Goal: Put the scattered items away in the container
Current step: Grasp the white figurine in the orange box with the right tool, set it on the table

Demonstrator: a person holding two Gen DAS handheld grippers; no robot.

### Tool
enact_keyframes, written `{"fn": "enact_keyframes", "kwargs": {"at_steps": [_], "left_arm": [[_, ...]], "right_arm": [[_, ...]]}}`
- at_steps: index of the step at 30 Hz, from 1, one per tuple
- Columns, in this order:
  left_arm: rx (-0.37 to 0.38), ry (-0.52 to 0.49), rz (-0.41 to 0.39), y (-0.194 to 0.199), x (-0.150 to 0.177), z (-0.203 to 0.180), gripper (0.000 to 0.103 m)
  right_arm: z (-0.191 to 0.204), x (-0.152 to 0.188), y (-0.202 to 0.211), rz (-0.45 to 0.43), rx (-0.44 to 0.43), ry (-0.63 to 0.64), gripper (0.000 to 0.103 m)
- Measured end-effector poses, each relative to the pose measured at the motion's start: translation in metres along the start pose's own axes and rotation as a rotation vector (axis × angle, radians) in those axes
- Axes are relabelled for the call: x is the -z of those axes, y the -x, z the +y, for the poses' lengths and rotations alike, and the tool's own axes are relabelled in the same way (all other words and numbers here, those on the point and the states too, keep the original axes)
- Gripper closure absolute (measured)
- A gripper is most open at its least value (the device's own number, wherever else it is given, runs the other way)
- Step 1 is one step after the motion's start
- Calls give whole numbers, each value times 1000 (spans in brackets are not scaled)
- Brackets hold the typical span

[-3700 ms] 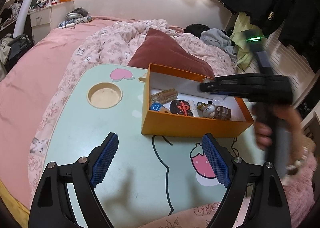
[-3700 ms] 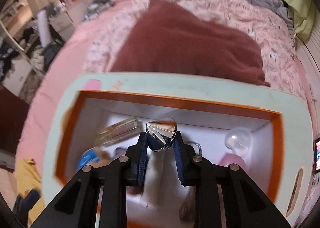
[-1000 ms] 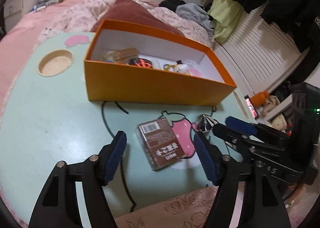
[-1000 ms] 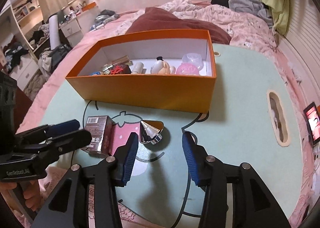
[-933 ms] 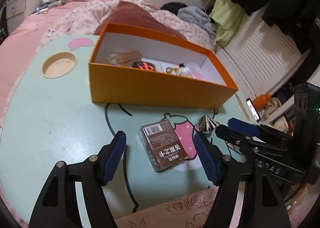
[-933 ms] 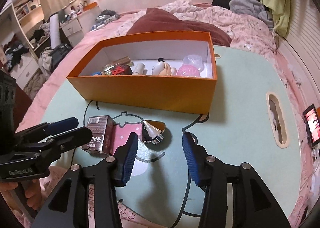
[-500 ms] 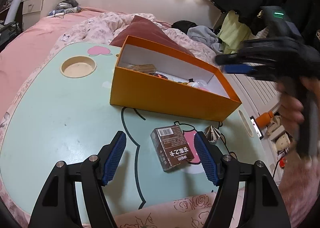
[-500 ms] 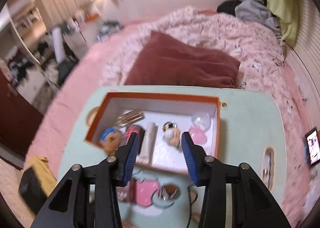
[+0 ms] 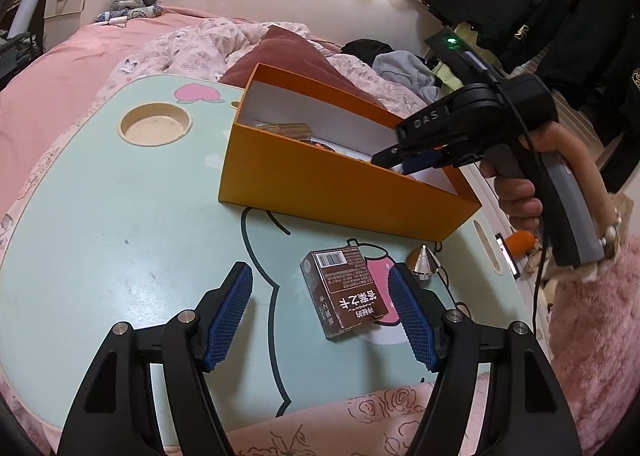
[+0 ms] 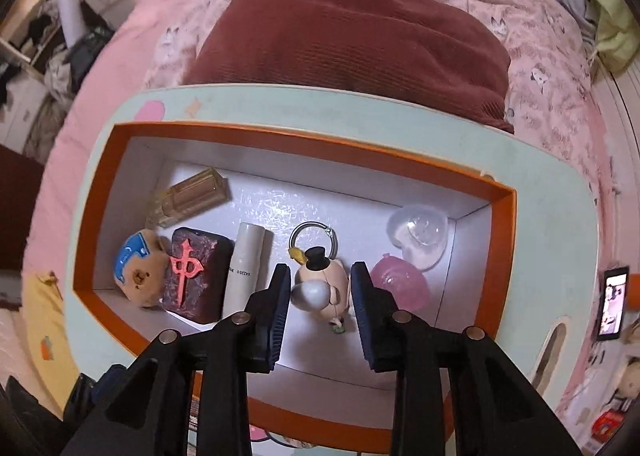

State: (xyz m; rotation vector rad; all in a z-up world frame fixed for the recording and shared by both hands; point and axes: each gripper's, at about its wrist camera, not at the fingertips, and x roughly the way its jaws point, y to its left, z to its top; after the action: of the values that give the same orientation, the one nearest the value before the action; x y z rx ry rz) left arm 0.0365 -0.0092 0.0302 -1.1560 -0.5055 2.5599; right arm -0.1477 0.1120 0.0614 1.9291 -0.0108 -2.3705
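Observation:
The orange box (image 9: 320, 183) stands on the mint table (image 9: 120, 215). Lower in the left wrist view a brown carton (image 9: 344, 296) lies flat between the fingers of my left gripper (image 9: 319, 272), which is open and not touching it. A silver cone (image 9: 423, 260) stands just right of the carton. My right gripper (image 10: 320, 271) hangs over the box (image 10: 502, 199) pointing down, its jaws opening with nothing gripped. Below them on the box floor lies a doll keychain (image 10: 320, 280). A hand holds that gripper (image 9: 404, 163) at rim height.
In the box lie a perfume bottle (image 10: 188, 195), a bear head (image 10: 138, 272), a red-marked tile (image 10: 192, 272), a white tube (image 10: 246, 260), a clear heart (image 10: 420, 232) and a pink dome (image 10: 398, 284). A maroon cushion (image 10: 352, 23) lies behind. The table has a cup recess (image 9: 156, 127).
My right gripper has left the table beside the silver cone, risen, and moved over the orange box; the cone stays on the table. The left gripper has hardly moved.

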Motion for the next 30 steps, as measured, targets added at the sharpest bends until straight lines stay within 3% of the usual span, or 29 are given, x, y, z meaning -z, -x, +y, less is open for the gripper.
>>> {"fn": "enact_keyframes", "kwargs": {"at_steps": [2,3,7,12,17,22,26,30], "left_arm": [[1,2,-3,1,0,0,32],[1,4,-4,1,0,0,32],[4,9,3,0,0,1,32],[5,11,3,0,0,2,32],[4,12,7,-2,-1,4,32],[1,13,12,-3,0,5,32],[-2,12,16,-4,0,5,32],[-2,13,18,-4,1,6,32]], "right_arm": [[6,-2,-9,42,19,26,51],[6,-1,-15,62,16,39,51],[4,3,-23,69,40,2,68],[1,11,-17,53,34,-24,69],[-6,18,29,-80,-50,-51,69],[0,53,87,-227,-86,1,69],[5,87,105,-259,-156,59,69],[-3,123,90,-233,-183,65,69]]}}
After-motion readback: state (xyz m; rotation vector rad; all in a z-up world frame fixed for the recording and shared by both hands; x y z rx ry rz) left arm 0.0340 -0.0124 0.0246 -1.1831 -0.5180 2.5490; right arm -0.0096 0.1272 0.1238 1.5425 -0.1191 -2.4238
